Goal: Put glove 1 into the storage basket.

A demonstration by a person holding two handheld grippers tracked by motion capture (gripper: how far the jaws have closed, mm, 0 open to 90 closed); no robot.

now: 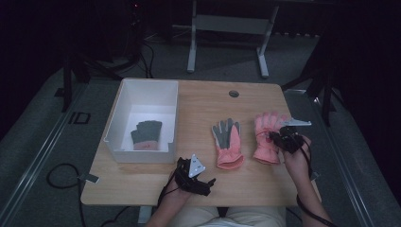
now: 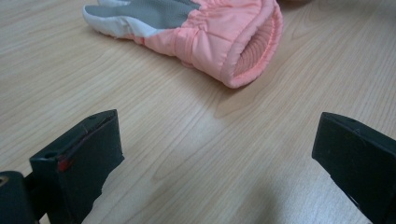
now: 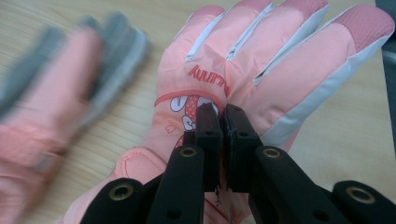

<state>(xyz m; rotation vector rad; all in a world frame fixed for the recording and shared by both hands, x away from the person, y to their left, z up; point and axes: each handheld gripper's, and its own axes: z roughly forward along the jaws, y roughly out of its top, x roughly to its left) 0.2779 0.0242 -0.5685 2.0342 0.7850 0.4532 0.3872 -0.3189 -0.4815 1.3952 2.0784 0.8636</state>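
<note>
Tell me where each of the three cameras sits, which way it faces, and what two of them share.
High view: above the person's side, facing forward and down on the table; forearms, left gripper, right gripper.
Left gripper view: low over the tabletop, looking past its wide-apart jaws at the grey-palmed glove.
Right gripper view: looking along its jaws pinched on the pink glove.
Shared: the high view shows both gloves.

Pink glove (image 3: 243,70) with white finger seams, red lettering and a cartoon print; second pink glove (image 1: 228,142), grey palm; grey glove with pink cuff (image 1: 146,135) in white bin (image 1: 124,101); pale wood-grain surface (image 1: 198,104); black tongs (image 3: 219,135).
</note>
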